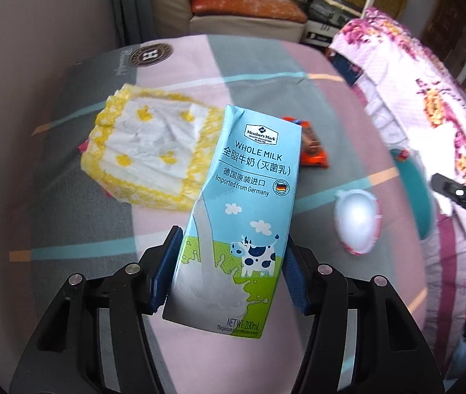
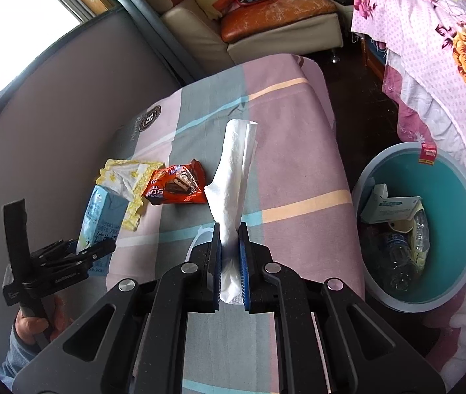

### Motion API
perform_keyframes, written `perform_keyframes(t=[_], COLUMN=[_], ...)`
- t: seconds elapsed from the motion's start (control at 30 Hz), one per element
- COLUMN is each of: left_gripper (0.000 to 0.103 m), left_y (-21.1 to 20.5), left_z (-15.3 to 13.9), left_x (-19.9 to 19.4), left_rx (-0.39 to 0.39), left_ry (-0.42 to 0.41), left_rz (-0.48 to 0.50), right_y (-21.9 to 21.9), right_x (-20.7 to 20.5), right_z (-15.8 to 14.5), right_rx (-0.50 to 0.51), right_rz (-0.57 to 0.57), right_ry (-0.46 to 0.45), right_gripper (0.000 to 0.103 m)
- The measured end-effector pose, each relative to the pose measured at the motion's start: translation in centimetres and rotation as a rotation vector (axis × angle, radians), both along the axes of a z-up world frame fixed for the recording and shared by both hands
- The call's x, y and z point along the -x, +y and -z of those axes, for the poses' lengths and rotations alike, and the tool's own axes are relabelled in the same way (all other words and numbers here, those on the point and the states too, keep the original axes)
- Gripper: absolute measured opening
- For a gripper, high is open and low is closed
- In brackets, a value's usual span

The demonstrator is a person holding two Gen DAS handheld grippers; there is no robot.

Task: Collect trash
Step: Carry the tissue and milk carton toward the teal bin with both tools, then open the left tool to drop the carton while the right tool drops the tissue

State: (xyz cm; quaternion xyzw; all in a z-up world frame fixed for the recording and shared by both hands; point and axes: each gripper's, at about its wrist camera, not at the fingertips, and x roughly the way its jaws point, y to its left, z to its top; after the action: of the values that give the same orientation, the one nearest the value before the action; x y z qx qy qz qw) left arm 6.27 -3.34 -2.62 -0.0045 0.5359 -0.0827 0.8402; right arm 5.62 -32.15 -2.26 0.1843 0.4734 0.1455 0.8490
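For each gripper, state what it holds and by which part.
The left gripper clamps the light-blue milk carton across its lower sides. The right gripper pinches the crumpled white tissue at its lower end.

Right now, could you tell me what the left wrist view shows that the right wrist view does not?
Only the left wrist view shows the milk carton's printed front, clamped in the left gripper, and the whole white plastic cup.

Only the right wrist view shows the tissue held by the right gripper, and the teal bin's contents, including bottles and a box.

Both show the carton, the yellow-edged diaper, the orange snack wrapper and the striped bedsheet.
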Motion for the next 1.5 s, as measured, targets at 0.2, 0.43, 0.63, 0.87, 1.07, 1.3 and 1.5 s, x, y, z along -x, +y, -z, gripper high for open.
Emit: perform_keyframes(t=[0.2, 0.43, 0.63, 0.87, 1.07, 1.3, 1.5], left_gripper=[0.059, 0.059, 0.059, 0.059, 0.059, 0.06, 0.083], left_y=[-3.5, -11.4, -19.6, -25.7, -28.1, -30.2, -30.7], left_z=[-1.4, -2.3, -1.3, 0.7, 2.3, 3.0, 3.1], left_x=[0.0, -1.5, -2.2, -3.1, -3.7, -4.1, -4.3], left_rx=[0.037, 0.059, 0.067, 0.048, 0.042, 0.053, 0.055], left_ry=[-0.011, -0.033, -0.013, 0.025, 0.065, 0.078, 0.047], left_rz=[0.08, 0.225, 0.36, 0.441, 0.47, 0.492, 0.481], right_y=[-2.3, -8.2, -13.9, -18.4, -20.2, -20.6, -21.1], right_x=[0.9, 2.9, 4.4, 4.8, 4.3, 4.0, 3.8], right_z=[-1.0, -2.7, -2.9, -1.8, -0.6, 0.1, 0.7], right_rx=[-0.01, 0.017, 0.029, 0.019, 0.007, 0.001, 0.001], right_rz=[0.048, 0.189, 0.317, 0.369, 0.375, 0.39, 0.396], right_ry=[-0.035, -0.085, -0.085, -0.058, -0.036, -0.016, 0.0], right_gripper=[0.009, 0.009, 0.009, 0.009, 0.009, 0.009, 0.009])
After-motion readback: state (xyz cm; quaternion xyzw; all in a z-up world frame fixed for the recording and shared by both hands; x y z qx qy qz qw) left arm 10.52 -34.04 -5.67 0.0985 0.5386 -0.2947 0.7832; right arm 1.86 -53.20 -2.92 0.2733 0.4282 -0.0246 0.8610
